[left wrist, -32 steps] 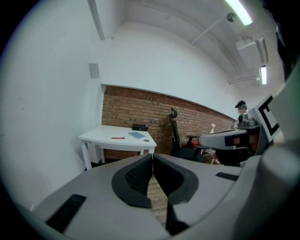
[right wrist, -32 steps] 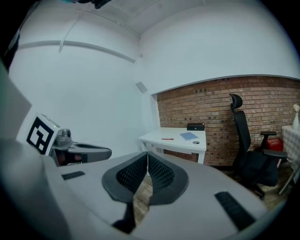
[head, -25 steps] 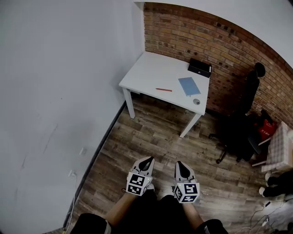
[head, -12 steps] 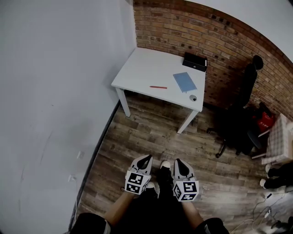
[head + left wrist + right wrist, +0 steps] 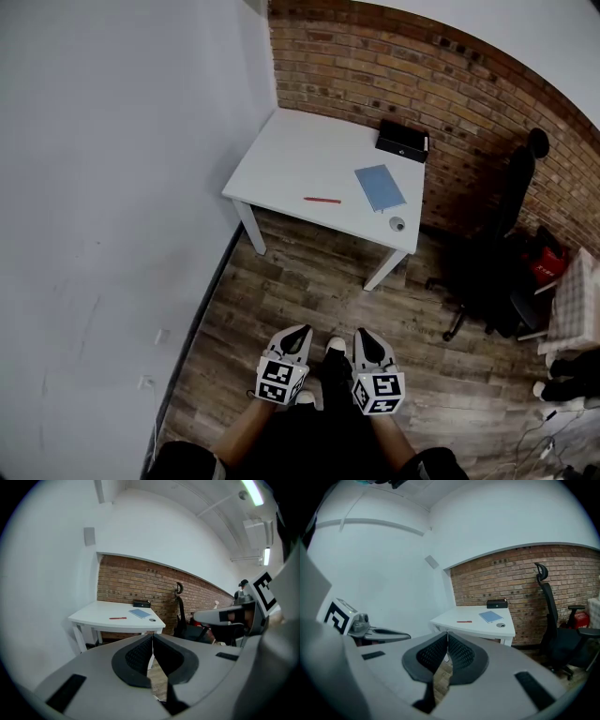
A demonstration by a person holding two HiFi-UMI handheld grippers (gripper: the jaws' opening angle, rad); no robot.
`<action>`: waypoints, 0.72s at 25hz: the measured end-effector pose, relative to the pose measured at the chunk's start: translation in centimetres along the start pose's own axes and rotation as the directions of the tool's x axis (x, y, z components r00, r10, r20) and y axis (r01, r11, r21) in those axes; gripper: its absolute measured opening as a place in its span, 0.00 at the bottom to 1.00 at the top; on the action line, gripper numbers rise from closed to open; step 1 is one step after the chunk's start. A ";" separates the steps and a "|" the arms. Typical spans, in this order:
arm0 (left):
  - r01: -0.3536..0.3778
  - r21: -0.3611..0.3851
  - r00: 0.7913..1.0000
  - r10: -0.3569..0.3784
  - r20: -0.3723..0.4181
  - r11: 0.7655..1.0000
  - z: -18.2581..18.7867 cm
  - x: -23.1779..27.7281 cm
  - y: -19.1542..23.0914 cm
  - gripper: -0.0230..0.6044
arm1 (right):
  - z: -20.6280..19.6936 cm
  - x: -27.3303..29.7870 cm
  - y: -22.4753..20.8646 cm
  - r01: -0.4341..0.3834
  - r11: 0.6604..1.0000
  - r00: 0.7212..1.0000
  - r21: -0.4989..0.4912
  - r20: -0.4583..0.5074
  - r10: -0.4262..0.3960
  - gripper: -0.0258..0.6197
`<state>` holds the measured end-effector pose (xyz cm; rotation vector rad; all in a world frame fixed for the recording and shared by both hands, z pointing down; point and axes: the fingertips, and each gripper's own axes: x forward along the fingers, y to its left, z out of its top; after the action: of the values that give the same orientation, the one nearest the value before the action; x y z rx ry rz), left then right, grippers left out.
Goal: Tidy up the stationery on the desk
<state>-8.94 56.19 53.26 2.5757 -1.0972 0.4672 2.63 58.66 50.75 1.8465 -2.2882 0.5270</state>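
Note:
A white desk (image 5: 291, 164) stands in the corner between the white wall and the brick wall. On it lie a red pen (image 5: 322, 200), a blue notebook (image 5: 380, 187), a black box (image 5: 402, 141) at the back and a small round grey object (image 5: 397, 224) near the front right corner. My left gripper (image 5: 302, 331) and right gripper (image 5: 363, 335) hang side by side over the wooden floor, well short of the desk. Both are shut with nothing between the jaws. In the left gripper view the desk (image 5: 93, 614) shows with the pen (image 5: 117, 618); the right gripper view shows the desk (image 5: 450, 617) and notebook (image 5: 490, 616).
A black office chair (image 5: 487, 272) stands right of the desk against the brick wall (image 5: 394, 66). Red items (image 5: 546, 267) and a table edge (image 5: 577, 300) sit at the far right. Cables (image 5: 553, 441) lie on the floor at lower right. My feet (image 5: 336, 349) show between the grippers.
Both grippers have moved forward over the floor toward the desk, staying shut. The desk and chair have shifted in the head view as I stepped.

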 end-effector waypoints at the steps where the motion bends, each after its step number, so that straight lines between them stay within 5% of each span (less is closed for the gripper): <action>1: -0.002 0.002 1.000 0.002 0.000 1.000 0.5 0.9 0.4 0.06 | 0.4 0.9 -0.6 -0.003 1.000 1.000 0.001 -0.002 0.003 0.08; 18: -0.085 -0.024 0.996 0.084 -0.023 0.996 8.4 16.1 5.1 0.06 | 8.5 15.1 -12.0 -0.087 0.996 0.996 -0.012 -0.012 0.087 0.08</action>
<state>-0.64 39.30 52.98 2.5048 -1.2004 0.4968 11.63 39.60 49.98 1.7402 -2.3679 0.5319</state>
